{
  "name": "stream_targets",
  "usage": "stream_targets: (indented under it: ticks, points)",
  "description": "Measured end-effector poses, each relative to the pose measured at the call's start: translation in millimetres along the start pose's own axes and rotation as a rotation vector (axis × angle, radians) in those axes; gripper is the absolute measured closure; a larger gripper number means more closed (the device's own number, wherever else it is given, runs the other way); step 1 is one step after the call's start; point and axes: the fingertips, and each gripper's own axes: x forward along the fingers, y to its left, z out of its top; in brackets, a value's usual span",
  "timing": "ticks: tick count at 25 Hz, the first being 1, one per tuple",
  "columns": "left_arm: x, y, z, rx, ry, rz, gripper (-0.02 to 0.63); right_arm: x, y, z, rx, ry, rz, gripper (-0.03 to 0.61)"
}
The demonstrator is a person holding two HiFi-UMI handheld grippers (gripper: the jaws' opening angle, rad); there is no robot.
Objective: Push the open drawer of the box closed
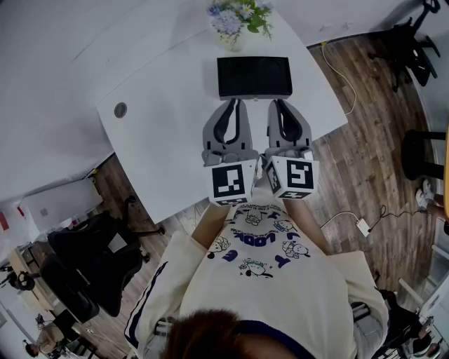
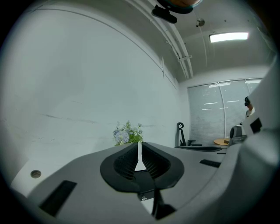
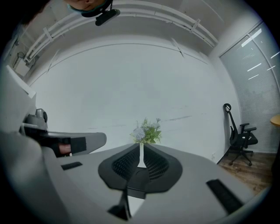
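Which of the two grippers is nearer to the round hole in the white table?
The left gripper: the hole lies out to its left, while the right gripper is farther off.

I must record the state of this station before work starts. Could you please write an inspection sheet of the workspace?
Surface: white table with one round grommet.
Job's things: black box near the far corner; drawer state cannot be told.
Clutter: flowers behind the box.
Grippers: left hand-held gripper and right hand-held gripper both shut and empty, tips at the box's near side; contact unclear.
Cables: white cable and adapter on the floor.
Surroundings: wooden floor, black chair.
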Motion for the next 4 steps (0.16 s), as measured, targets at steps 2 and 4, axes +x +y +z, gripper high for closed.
stream_targets:
  ticks: [2, 4]
  points:
    - [0.4, -0.3, 1.0, 0.001, 0.000, -0.002, 0.578, 0.3, 0.4, 1.0, -0.002, -0.001, 0.001, 0.534]
    - [0.8, -0.5, 2.0, 0.002, -0.001, -0.004, 0.578, 0.8, 0.8, 2.2, -0.003, -0.002, 0.002, 0.534]
